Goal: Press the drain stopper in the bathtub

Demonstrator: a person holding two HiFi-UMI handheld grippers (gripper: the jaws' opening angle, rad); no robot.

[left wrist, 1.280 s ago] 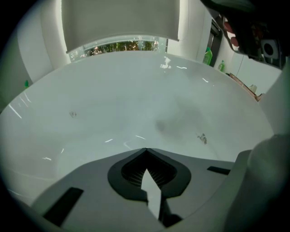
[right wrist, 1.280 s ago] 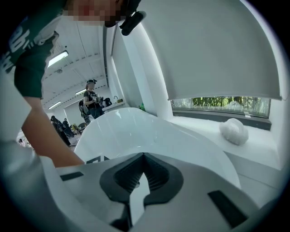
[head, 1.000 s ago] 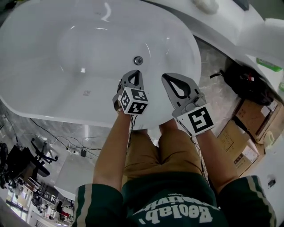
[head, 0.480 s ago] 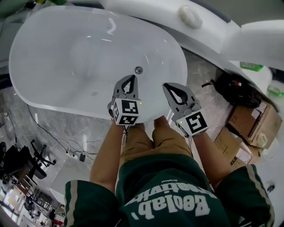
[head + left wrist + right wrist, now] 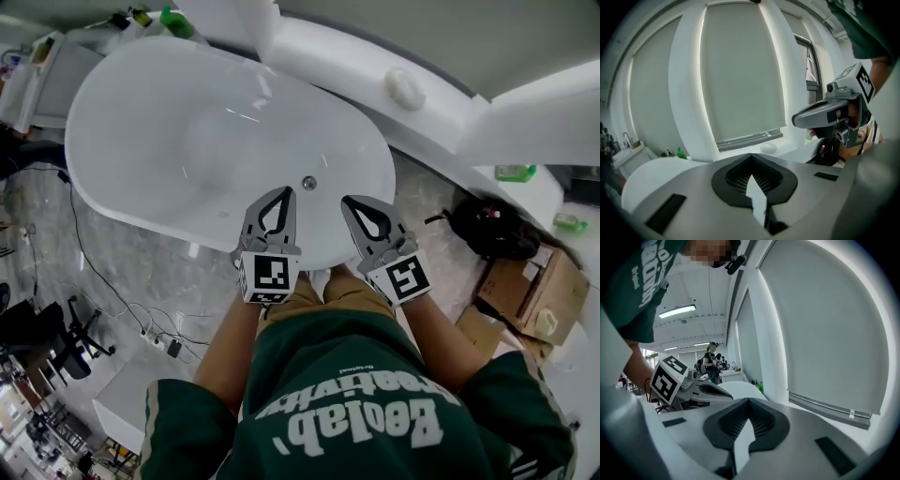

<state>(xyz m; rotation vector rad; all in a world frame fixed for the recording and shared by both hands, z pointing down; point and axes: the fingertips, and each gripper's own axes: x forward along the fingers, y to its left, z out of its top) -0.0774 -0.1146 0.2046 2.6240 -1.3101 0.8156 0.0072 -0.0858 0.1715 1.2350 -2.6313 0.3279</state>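
White glazed bathtub (image 5: 141, 122), oval and smooth, fills the far side of the head view. Its drain stopper (image 5: 308, 183) is a small round metal disc on the tub floor, close to the near rim and towards the right end.

Both tongs hang above that near rim, short of the stopper and well above it. The left tongs (image 5: 280, 199) are closed tip to tip with nothing between them. The right tongs (image 5: 356, 208) are the same, shut and empty, and each gripper view shows the jaw tips meeting around a teardrop gap.

The step in hand looks like the reach down into the tub. It would go best with one pair of tongs kept closed, so the joined tips make a single blunt point, brought straight down on the disc's centre. The glaze is slick and the floor curves, so an off-centre or slanted push would likely skid off onto the enamel. The left tongs sit slightly nearer.

The tongs are matt grey plastic with dark ribbed pads (image 5: 737, 178) inside, and each carries a black-and-white marker cube (image 5: 271, 277). Grey marbled floor (image 5: 141, 253) surrounds the tub.
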